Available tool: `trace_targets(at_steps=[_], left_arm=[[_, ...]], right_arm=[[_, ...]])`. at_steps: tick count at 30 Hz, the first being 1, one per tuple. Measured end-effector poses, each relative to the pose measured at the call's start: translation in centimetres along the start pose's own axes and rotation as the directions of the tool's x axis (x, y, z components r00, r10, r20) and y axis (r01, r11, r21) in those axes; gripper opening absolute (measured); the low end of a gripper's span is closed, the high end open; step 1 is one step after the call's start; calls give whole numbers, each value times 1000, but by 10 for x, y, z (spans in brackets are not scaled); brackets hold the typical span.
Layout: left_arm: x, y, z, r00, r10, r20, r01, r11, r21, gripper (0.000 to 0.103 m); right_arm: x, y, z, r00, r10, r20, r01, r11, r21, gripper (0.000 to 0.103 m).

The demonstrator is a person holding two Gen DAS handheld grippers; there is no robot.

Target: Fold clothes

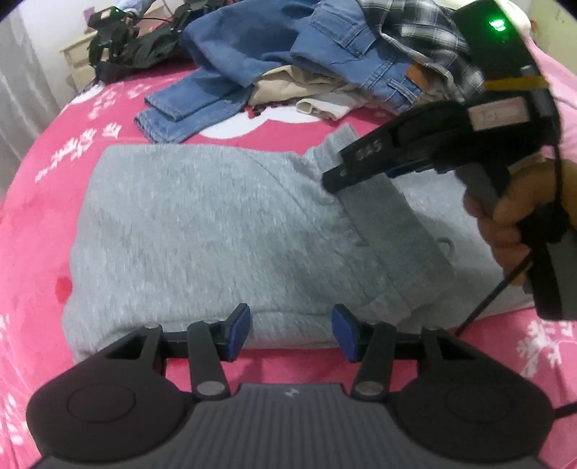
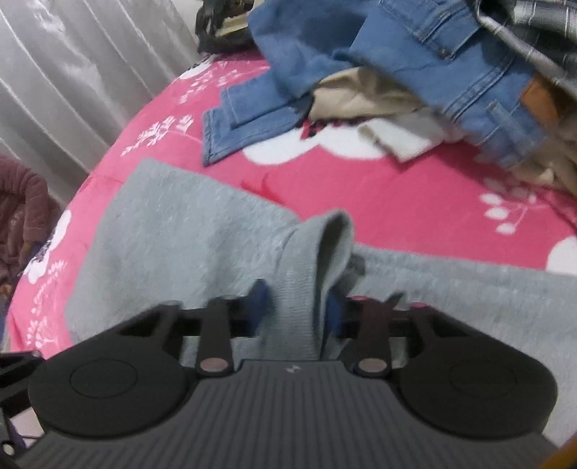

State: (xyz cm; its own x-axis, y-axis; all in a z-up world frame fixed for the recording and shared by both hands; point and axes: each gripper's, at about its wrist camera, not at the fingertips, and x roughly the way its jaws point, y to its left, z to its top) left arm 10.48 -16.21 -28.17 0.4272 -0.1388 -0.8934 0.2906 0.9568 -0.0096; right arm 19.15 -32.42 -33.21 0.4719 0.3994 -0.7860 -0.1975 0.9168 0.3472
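Observation:
A grey sweatshirt [image 1: 202,231] lies partly folded on the pink bedspread [image 1: 54,166]. My left gripper [image 1: 290,330] hovers open at its near edge, blue pads apart, holding nothing. From the right, my right gripper [image 1: 333,180], held by a hand [image 1: 512,220], reaches over the sweatshirt. In the right wrist view the right gripper [image 2: 297,310] is shut on the grey ribbed cuff [image 2: 310,259] of the sweatshirt [image 2: 173,238], and the cuff stands up between its fingers.
A heap of unfolded clothes sits at the back: blue jeans [image 1: 252,61], a beige garment [image 1: 299,83], a plaid shirt [image 1: 425,29]. Black equipment [image 1: 119,43] lies at the far left corner. A curtain [image 2: 90,72] hangs beyond the bed's left edge.

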Motion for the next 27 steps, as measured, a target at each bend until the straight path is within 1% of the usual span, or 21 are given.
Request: trace_targets(at_steps=[1,2,4,6,9,10,12,13,14,15,16,17,18,19,21,22,24,26,27], left_arm=[[-1,0,-2,1000,-3,-4,3,1000,-5,51],[-4,0,-3,1000,-10,-4,10,1000,-4,51],[-8,0,-5,1000,-24,-3,24,1000,0,52],[-2,-4,1,999,-37,11,37,999,27,52],[7,-11,9,998,-57,31,55,996,68,52],[10,-13,12,997,-64,37,61,995,82,52],[15,-17,17,996,-78,50,72,991,110,52],[18,-20,20,995,-85,56,77,989,123,52],[22,-22,23,994,-92,60,83,987,138,53],[31,-29,25,994,-101,28,96,983,158,53],[39,-33,26,996,-93,-2,92,983,159,52],[48,-37,26,996,-86,-30,90,983,159,52],[50,-36,26,995,-91,-35,95,985,143,52],[52,-34,26,995,-97,-39,101,987,127,53],[52,-29,23,993,-108,-42,112,988,103,56],[52,-27,21,993,-111,-42,115,989,94,57],[51,-24,17,993,-110,-39,113,989,91,59],[50,-25,14,994,-104,-37,107,990,91,59],[49,-25,15,994,-102,-35,105,990,93,59]], right_arm=[[-6,2,-1,1000,1,5,-1,1000,13,11],[-14,3,-2,1000,13,12,-13,999,35,11],[-37,0,-3,997,57,44,-63,987,145,10],[-51,-10,-8,997,50,57,-63,967,248,10],[-44,-37,-24,1000,14,23,-21,931,365,10],[-37,-47,-30,999,35,10,-36,917,397,10],[-32,-51,-30,999,46,11,-47,929,368,11],[-29,-53,-30,999,52,11,-52,934,353,14],[-29,-52,-29,999,36,1,-34,946,322,16],[-28,-51,-28,1000,20,-9,-16,956,292,24],[-31,-55,-29,1000,21,-5,-18,951,308,31],[-33,-58,-31,1000,22,-1,-21,945,325,34],[-36,-62,-33,1000,23,3,-23,940,341,37],[-38,-65,-34,1000,24,7,-25,934,358,45],[-44,-72,-38,1000,26,15,-30,920,390,54],[-46,-76,-39,999,27,19,-33,913,406,55],[-35,-86,-43,997,75,20,-76,890,450,56],[-18,-96,-47,986,169,16,-152,841,520,58],[-16,-95,-49,983,183,11,-162,837,523,61]])
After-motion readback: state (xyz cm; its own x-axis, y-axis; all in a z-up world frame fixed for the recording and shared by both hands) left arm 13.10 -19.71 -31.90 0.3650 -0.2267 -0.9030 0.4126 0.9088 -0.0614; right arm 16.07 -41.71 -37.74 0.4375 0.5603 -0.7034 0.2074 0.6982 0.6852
